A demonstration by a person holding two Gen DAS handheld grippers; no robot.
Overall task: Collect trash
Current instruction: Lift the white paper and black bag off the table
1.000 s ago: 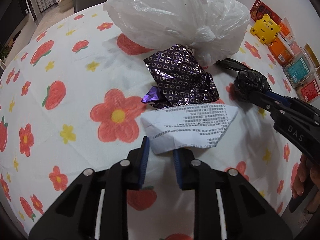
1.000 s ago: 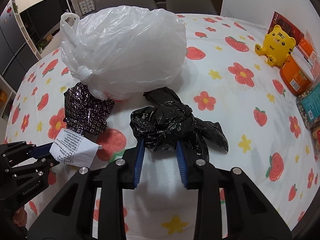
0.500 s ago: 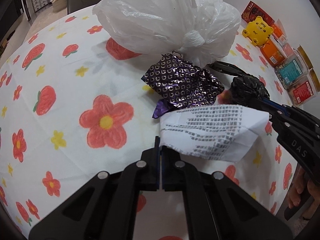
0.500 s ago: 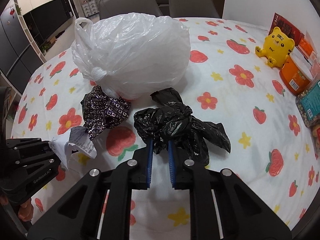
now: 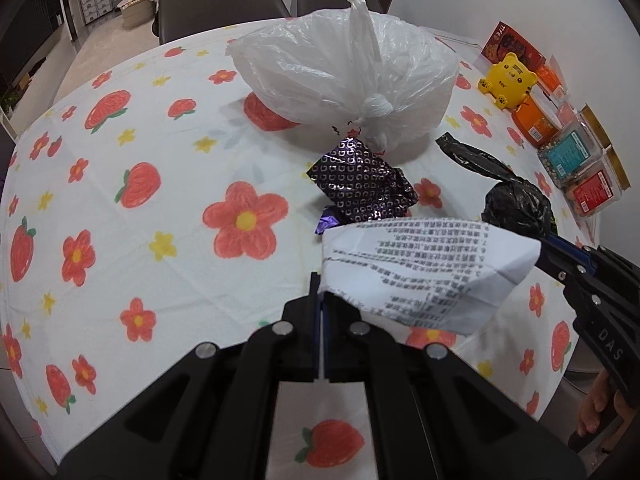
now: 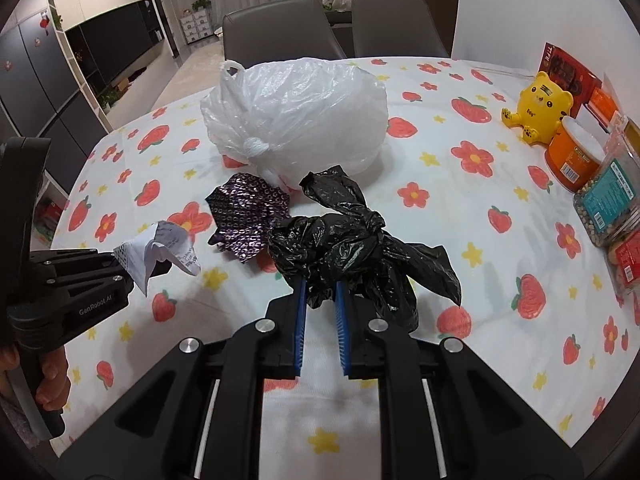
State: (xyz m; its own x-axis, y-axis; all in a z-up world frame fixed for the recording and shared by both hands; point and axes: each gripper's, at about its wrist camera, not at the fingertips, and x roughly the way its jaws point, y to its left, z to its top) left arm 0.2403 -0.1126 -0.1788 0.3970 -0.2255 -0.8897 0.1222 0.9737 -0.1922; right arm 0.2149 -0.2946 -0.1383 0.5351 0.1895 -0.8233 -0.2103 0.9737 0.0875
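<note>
Pinching printed paper crosswise, black bag trailing right

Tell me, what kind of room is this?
Most likely a home dining area: a table with a flower-and-strawberry tablecloth, padded dining chairs behind it, and snack tubs beside a yellow tiger toy.
</note>
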